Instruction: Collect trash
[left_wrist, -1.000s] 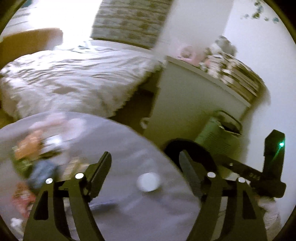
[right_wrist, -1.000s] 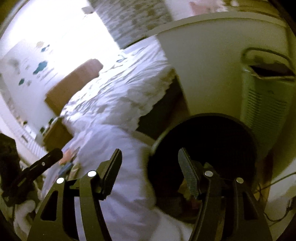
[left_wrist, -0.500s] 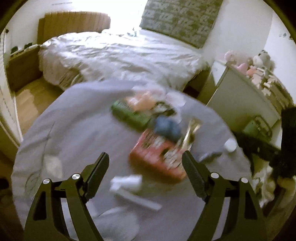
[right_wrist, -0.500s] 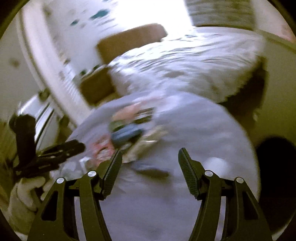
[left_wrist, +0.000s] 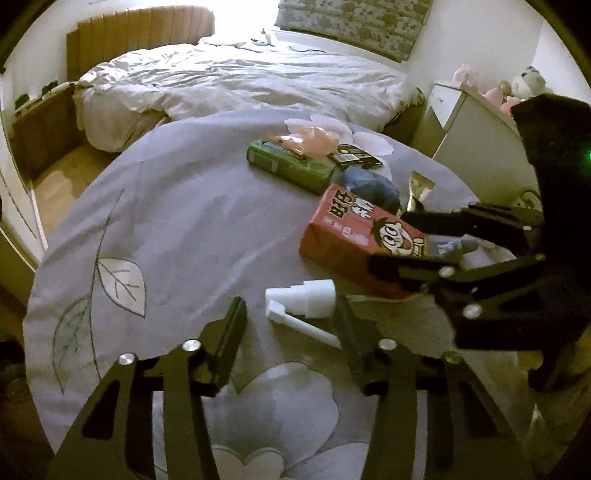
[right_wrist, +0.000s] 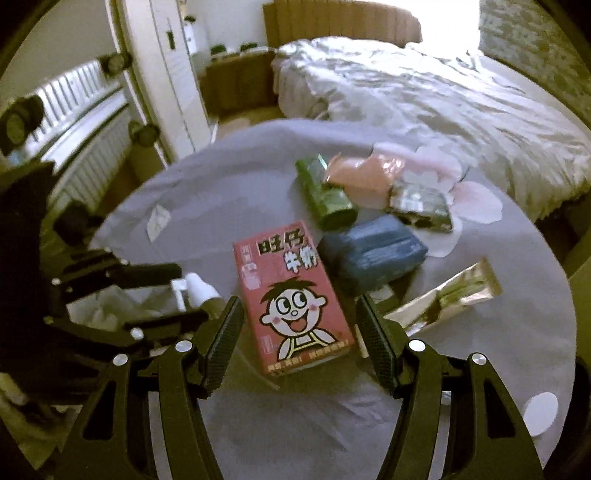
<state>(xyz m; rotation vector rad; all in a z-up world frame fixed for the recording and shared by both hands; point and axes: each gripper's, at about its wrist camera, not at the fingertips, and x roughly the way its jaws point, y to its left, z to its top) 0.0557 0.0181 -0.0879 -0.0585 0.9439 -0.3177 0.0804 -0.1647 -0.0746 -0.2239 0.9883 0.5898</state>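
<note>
A round table with a grey flowered cloth (left_wrist: 177, 221) carries trash. A red milk carton with a cartoon face (right_wrist: 291, 295) lies between the open fingers of my right gripper (right_wrist: 299, 332); it also shows in the left wrist view (left_wrist: 354, 229). A white spray bottle (left_wrist: 303, 299) lies just ahead of my open left gripper (left_wrist: 291, 332). Behind are a green box (right_wrist: 325, 192), a pink wrapper (right_wrist: 362, 173), a dark packet (right_wrist: 421, 203), a blue pack (right_wrist: 373, 251) and a gold wrapper (right_wrist: 447, 295).
A bed with white bedding (left_wrist: 236, 77) stands beyond the table. A white cabinet with soft toys (left_wrist: 480, 122) is at the right. A radiator (right_wrist: 81, 129) is at the left in the right wrist view. A white lid (right_wrist: 541, 413) lies near the table's edge.
Both grippers have swung from the black bin and cabinet side back over the table. The right gripper now straddles the red carton; the left is close to the spray bottle.
</note>
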